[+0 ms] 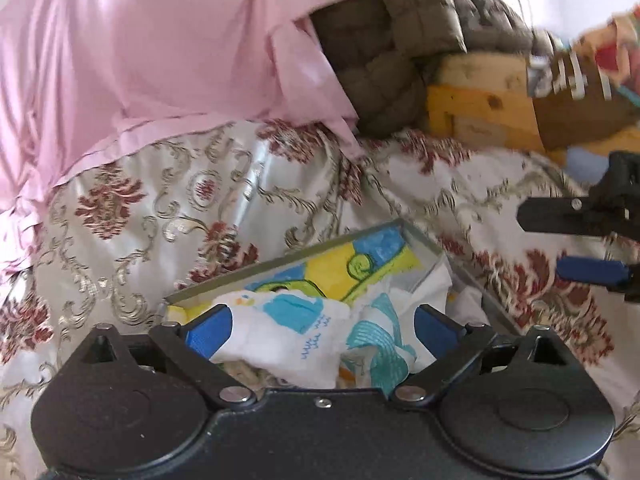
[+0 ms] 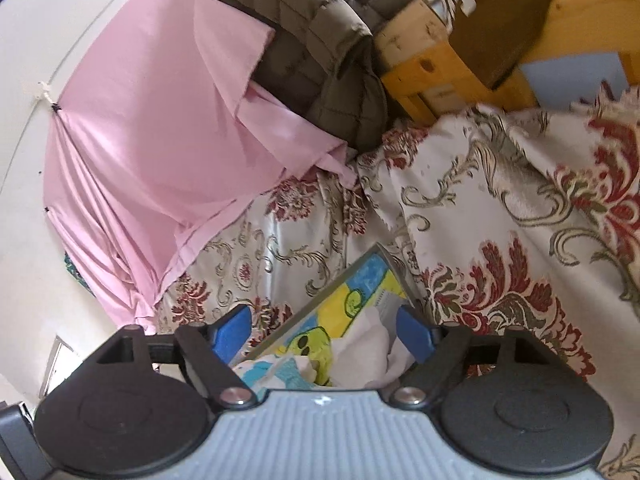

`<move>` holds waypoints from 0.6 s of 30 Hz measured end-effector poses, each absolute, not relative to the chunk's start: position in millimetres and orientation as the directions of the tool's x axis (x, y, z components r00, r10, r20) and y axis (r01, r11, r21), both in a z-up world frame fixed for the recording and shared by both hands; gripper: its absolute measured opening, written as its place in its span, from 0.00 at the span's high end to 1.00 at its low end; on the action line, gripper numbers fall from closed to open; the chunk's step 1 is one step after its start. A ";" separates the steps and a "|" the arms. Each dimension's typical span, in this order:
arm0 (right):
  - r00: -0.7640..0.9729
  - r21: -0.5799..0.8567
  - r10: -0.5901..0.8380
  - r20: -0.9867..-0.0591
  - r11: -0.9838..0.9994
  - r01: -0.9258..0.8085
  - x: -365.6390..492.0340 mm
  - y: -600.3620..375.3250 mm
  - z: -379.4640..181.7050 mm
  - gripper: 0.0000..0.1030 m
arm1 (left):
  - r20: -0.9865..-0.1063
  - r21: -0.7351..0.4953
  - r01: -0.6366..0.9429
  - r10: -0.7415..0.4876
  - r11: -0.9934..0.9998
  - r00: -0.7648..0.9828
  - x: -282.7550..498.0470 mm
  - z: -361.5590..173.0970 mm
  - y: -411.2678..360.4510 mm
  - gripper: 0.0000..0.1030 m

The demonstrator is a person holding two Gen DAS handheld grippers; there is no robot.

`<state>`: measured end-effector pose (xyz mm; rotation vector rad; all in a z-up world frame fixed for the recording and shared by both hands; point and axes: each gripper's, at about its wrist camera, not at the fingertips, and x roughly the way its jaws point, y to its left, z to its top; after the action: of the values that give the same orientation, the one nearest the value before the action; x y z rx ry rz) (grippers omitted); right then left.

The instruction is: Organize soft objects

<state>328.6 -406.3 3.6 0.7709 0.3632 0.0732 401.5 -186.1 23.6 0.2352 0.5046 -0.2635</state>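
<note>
Left wrist view, nearest item: left gripper [image 1: 322, 330], blue pads spread wide on either side of a crumpled white cloth [image 1: 296, 332] printed in turquoise and blue; whether the pads press the cloth cannot be told. The cloth lies bunched at the near end of a shallow grey-rimmed box [image 1: 280, 264]. Inside the box, behind the cloth: a folded cloth [image 1: 352, 258] in yellow, blue and green.

Right wrist view, nearest item: right gripper [image 2: 326, 330], fingers apart, grasping nothing, poised over the same box [image 2: 340, 280] with the white cloth [image 2: 364, 356] below and between its pads. From the left wrist view the right gripper [image 1: 560, 240] appears at the frame's right edge, beside the box.

Supporting surface: bed cover [image 1: 168, 208], cream satin with dark red floral and olive scroll pattern; the box rests on it.

Further back: pink sheet [image 1: 140, 48], draped over the cover's far left part. Olive quilted jacket [image 1: 384, 40], heaped beside the sheet. Yellow wooden frame [image 1: 480, 108] and a brown cardboard box [image 1: 580, 100], farthest right.
</note>
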 end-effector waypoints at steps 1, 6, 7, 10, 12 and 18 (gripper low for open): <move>0.937 0.689 0.196 -0.291 0.723 0.063 324.4 -405.2 7.4 0.17 | -0.494 0.146 0.297 -0.191 0.944 0.848 396.8 27.9 -182.8 0.04; 0.941 0.654 0.191 -0.280 0.755 0.042 298.0 -395.3 26.0 0.14 | -0.448 0.092 0.256 -0.190 0.962 0.873 369.1 54.0 -164.6 0.03; 0.941 0.643 0.188 -0.281 0.765 0.039 291.9 -392.6 29.2 0.13 | -0.437 0.078 0.247 -0.189 0.966 0.879 362.4 59.8 -160.3 0.02; 0.943 0.602 0.176 -0.282 0.798 0.031 273.4 -383.0 38.5 0.12 | -0.411 0.043 0.226 -0.189 0.973 0.892 342.9 75.8 -148.6 0.01; 0.948 0.572 0.154 -0.278 0.819 0.035 258.4 -375.3 44.7 0.09 | -0.398 0.023 0.215 -0.189 0.976 0.898 329.4 85.3 -141.0 0.01; 0.959 0.545 0.130 -0.250 0.838 0.029 214.8 -358.5 55.3 0.05 | -0.355 -0.009 0.200 -0.191 0.980 0.915 283.1 103.5 -118.9 0.01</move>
<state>214.8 -358.5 55.3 0.5771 0.2845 0.0545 283.1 -118.9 103.5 0.0275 0.3624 -0.2013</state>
